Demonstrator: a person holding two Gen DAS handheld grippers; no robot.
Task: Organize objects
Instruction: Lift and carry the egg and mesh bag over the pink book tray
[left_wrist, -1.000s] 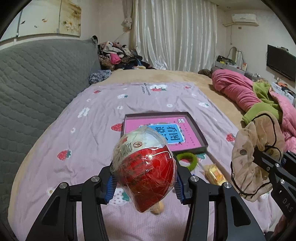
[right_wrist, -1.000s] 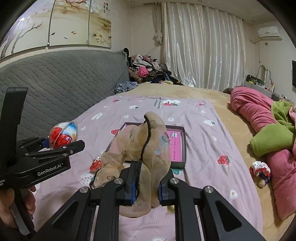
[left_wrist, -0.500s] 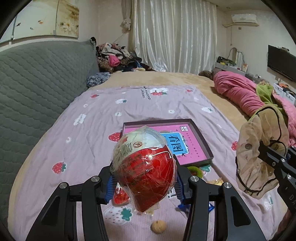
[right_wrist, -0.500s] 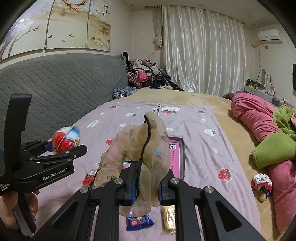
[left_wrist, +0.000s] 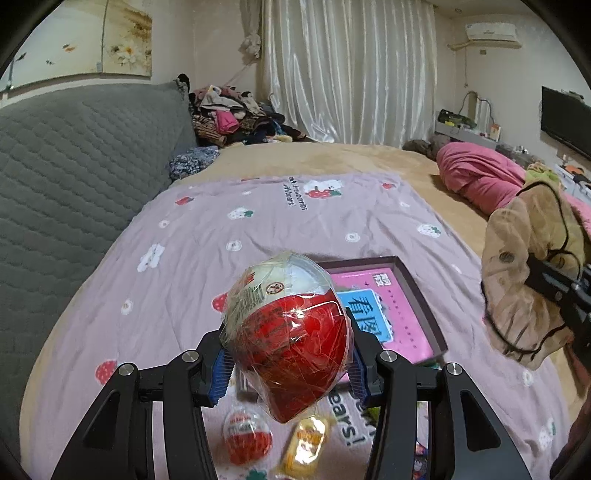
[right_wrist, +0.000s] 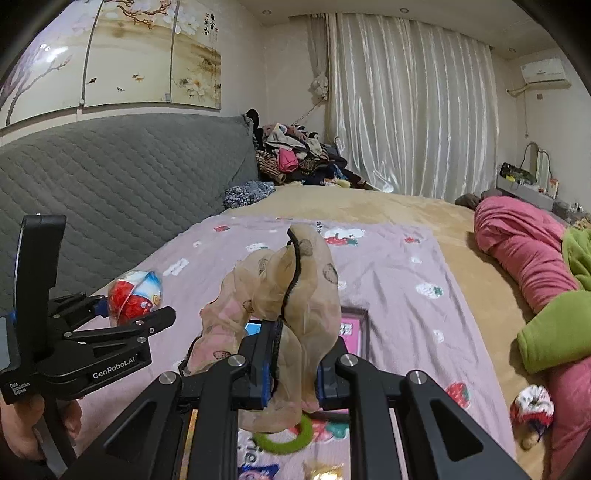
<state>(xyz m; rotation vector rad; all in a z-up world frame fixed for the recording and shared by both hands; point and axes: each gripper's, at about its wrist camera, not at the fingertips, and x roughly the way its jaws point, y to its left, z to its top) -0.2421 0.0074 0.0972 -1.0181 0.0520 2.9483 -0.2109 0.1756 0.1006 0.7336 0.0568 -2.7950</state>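
My left gripper (left_wrist: 286, 363) is shut on a large red and white wrapped egg toy (left_wrist: 286, 339), held above the purple strawberry sheet (left_wrist: 221, 236); it also shows in the right wrist view (right_wrist: 135, 297). My right gripper (right_wrist: 291, 373) is shut on a crumpled beige sheer cloth (right_wrist: 284, 295), seen at the right in the left wrist view (left_wrist: 528, 273). A dark-framed pink box (left_wrist: 406, 306) lies on the sheet below both grippers. A smaller red egg toy (left_wrist: 247, 435) and a yellow snack packet (left_wrist: 306, 441) lie under the left gripper.
A green ring (right_wrist: 284, 439) lies on the sheet near the box. A grey quilted headboard (left_wrist: 74, 177) is at the left. Pink and green bedding (right_wrist: 535, 266) lies at the right, with a small red and white scrunchie (right_wrist: 532, 406) beside it. A clothes pile (left_wrist: 236, 122) sits at the back.
Both grippers have pulled back and risen with their loads. The box has slid lower in both views, and the small egg and the snack packet have come into view.
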